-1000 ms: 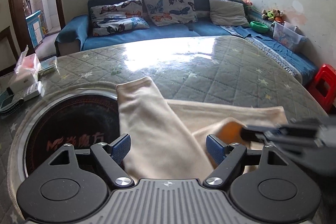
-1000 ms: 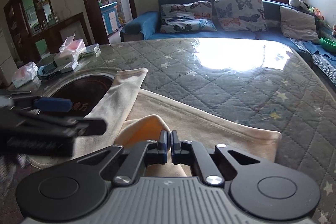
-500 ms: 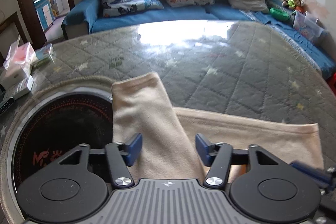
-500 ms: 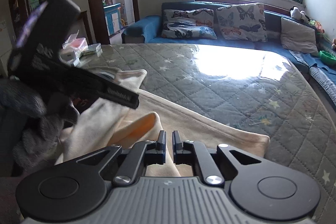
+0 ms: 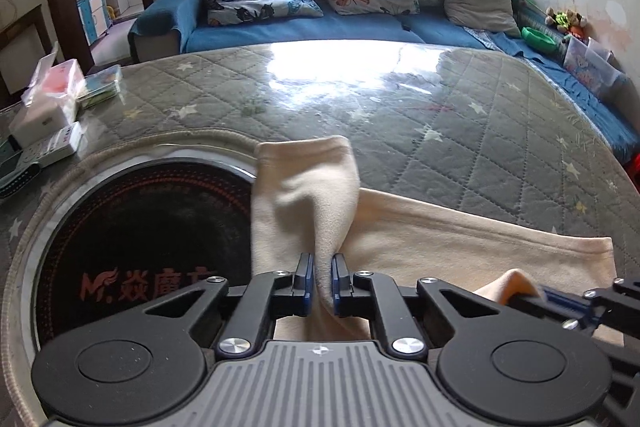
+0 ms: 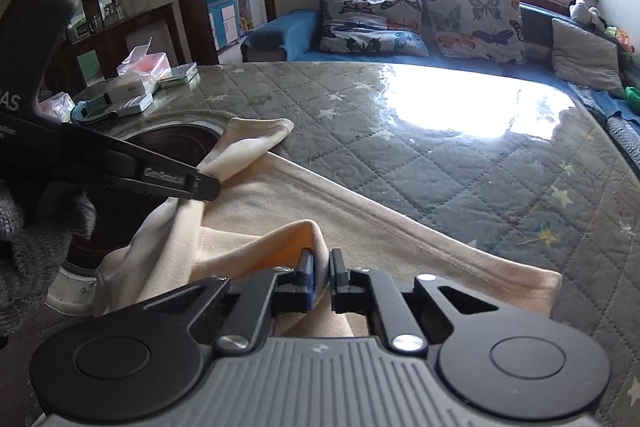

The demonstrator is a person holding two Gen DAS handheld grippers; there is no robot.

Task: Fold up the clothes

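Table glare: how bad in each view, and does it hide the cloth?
Left wrist: window glare whitens the far table; the cloth stays evenly lit. Right wrist: a bigger blown-out patch right of centre, cloth readable, left gripper dark and close.

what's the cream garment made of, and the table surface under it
The cream garment looks like soft matte knit, perhaps fleece: fuzzy nap, limp folds where the left gripper pinches it. The table seems a quilted star-print cloth under clear glossy glass or plastic, given the hard window glare.
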